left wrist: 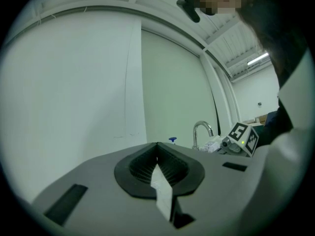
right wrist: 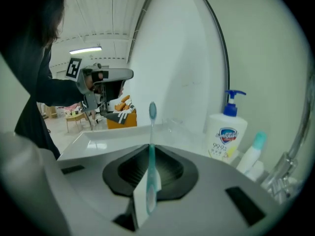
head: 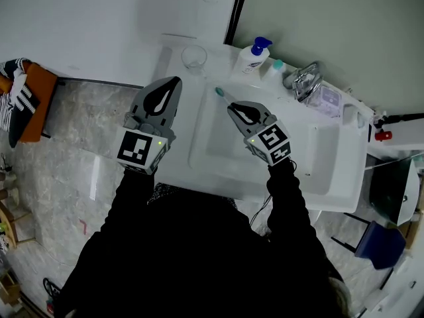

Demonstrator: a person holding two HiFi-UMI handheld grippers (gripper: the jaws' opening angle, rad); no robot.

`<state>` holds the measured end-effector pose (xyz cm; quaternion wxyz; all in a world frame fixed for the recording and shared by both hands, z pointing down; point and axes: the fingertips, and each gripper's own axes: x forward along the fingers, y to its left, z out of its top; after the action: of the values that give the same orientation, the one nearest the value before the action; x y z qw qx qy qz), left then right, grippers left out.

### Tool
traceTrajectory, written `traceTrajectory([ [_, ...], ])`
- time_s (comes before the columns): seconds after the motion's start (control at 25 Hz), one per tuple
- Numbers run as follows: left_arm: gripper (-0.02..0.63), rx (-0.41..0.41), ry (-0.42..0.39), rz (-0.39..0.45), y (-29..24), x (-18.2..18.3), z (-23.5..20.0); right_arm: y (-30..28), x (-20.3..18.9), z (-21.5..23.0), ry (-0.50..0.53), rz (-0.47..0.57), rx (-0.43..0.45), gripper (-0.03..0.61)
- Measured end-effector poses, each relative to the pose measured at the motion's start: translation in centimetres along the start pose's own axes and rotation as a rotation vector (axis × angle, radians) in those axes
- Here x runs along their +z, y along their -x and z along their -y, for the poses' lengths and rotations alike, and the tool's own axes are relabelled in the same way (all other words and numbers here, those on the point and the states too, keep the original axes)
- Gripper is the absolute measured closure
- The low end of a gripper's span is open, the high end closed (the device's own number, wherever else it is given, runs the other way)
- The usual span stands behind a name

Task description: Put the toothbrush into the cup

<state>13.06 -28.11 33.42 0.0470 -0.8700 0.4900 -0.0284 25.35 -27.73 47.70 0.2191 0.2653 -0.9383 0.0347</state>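
A teal toothbrush (right wrist: 151, 154) sticks out forward from my right gripper (right wrist: 150, 146), which is shut on its handle, the bristle end (right wrist: 152, 110) standing beyond the tips. In the head view the right gripper (head: 232, 106) hovers over the white sink basin (head: 218, 152) with the toothbrush (head: 222, 95) pointing toward the back. The clear glass cup (head: 194, 57) stands upright on the sink's back left corner. My left gripper (head: 174, 81) hangs over the sink's left rim, a little in front of the cup. Its jaws are shut with nothing between them (left wrist: 157, 144).
A white soap pump bottle (head: 252, 57) (right wrist: 225, 135) with a blue top stands at the back beside a small teal-capped tube (right wrist: 252, 150). A chrome faucet (head: 305, 79) (left wrist: 201, 130) is at the back right. An orange chair (head: 30, 101) stands on the floor at left.
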Motion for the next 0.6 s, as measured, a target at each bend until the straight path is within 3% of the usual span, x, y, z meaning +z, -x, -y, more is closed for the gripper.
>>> traceTrajectory([
  [0.4, 0.606, 0.030, 0.013, -0.019, 0.4, -0.7, -1.6, -0.5, 7.9, 2.4, -0.086, 0.261, -0.156, 0.535],
  [0.6, 0.606, 0.002, 0.034, 0.000, -1.0, -0.6, -2.6, -0.9, 10.3, 3.5, -0.103, 0.320, -0.218, 0.535],
])
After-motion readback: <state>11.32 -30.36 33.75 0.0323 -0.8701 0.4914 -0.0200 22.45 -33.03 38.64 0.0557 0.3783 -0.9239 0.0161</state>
